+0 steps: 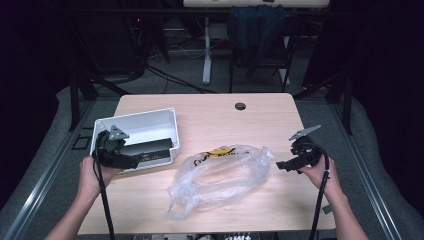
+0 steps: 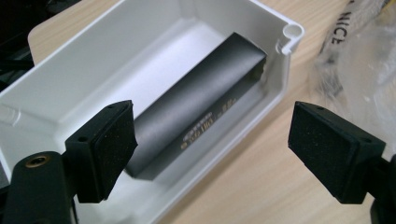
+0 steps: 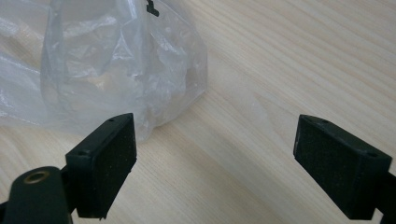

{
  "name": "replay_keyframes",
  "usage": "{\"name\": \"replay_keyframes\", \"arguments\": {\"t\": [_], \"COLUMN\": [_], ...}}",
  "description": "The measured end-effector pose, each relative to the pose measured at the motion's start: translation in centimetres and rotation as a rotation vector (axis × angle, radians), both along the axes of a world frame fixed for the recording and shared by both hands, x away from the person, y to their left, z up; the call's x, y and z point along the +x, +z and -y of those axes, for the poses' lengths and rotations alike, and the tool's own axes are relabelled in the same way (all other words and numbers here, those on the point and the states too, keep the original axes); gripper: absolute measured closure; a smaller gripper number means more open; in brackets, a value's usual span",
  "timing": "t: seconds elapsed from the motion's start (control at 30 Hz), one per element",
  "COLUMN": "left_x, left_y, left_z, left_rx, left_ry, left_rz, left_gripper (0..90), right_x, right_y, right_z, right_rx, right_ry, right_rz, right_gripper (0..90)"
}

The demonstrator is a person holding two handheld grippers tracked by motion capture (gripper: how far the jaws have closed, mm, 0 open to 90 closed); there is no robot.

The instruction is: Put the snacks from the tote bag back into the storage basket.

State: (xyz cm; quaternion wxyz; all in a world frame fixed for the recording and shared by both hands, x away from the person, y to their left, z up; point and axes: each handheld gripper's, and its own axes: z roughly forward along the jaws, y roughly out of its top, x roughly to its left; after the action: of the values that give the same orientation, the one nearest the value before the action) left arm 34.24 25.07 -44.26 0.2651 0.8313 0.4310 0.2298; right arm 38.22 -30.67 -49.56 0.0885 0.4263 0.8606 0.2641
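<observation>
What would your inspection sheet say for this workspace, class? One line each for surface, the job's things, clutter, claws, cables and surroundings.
Surface: pale wooden table, with a round hole near the far edge.
Job's things: white box open at the table's left; dark block lying inside along its near wall; clear plastic bag crumpled at the middle.
Clutter: nothing seen.
Claws: left claw open, over the box's near wall; right claw open, beside the bag's end, holding nothing.
Cables: one black cable trails from the left claw, another from the right.
Surroundings: dark room, chair and desk leg behind the table.
</observation>
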Motion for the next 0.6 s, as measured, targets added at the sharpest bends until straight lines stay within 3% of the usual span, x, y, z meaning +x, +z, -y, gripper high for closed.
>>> {"name": "replay_keyframes", "arguments": {"t": [0.2,0.4,0.5,0.6], "left_x": [-2.6,-4.7,-5.5,-6.1], "left_y": [-0.5,-1.8,-2.4,-2.6], "left_z": [-0.1,0.2,0.4,0.8], "left_rx": [0.002,0.002,-0.033,-0.032], "left_ry": [-0.003,-0.015,-0.023,-0.036], "left_rz": [0.013,-0.019,-0.039,-0.042], "left_gripper": [15.1,14.8,14.5,14.3], "right_x": [0.0,-0.1,-0.1,-0.1], "right_y": [-0.3,-0.3,-0.2,-0.2], "right_z": [0.0,-0.2,-0.1,-0.1], "right_rx": [-0.01,-0.014,-0.017,-0.019], "right_ry": [-0.001,-0.002,0.005,0.002], "right_rz": [-0.012,-0.003,-0.007,-0.004], "right_gripper": [12.9,12.8,12.8,12.9]}}
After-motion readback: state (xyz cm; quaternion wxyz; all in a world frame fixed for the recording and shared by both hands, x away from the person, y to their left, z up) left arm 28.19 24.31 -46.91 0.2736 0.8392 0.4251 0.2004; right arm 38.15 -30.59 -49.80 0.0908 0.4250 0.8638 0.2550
